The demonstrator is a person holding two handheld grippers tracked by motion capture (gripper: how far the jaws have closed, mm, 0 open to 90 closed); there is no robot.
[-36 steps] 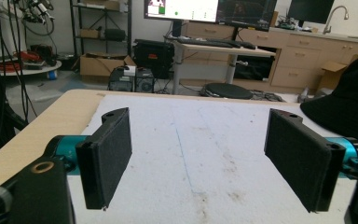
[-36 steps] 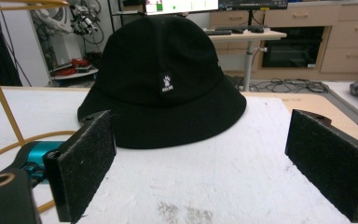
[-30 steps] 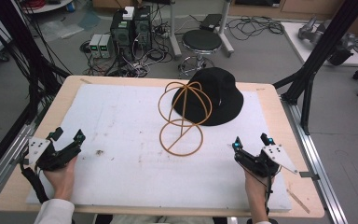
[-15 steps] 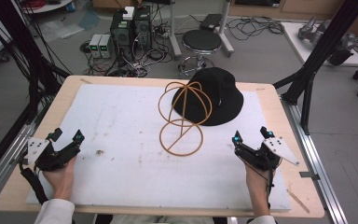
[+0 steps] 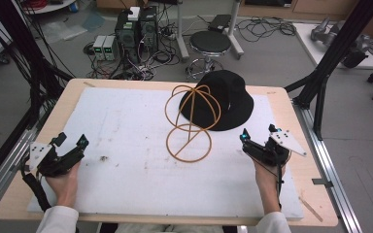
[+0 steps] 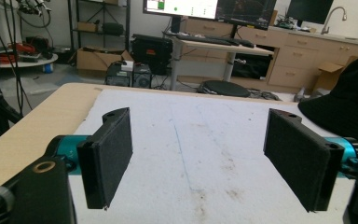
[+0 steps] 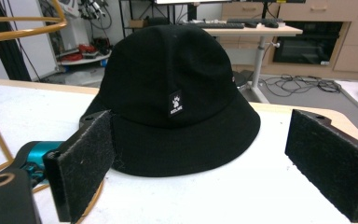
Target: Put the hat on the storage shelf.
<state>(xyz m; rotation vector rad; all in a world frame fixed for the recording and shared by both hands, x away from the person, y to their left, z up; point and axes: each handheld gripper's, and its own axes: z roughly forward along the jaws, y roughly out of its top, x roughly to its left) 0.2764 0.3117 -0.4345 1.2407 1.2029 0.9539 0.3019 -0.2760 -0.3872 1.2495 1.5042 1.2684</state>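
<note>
While both grippers rest on the white mat (image 5: 126, 194), their jaws gape wide and empty. The right gripper (image 7: 205, 163) faces a black bucket hat (image 7: 177, 93) beside a wire hat stand (image 5: 190, 124); the left gripper (image 6: 198, 158) faces bare mat.

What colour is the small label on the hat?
Black label with white print; right gripper view shows it best.

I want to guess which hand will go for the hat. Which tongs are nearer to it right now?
The right tongs: they sit just below the black hat's brim, aimed at it. The left tongs are far across the white mat, near the table's left edge.
</note>
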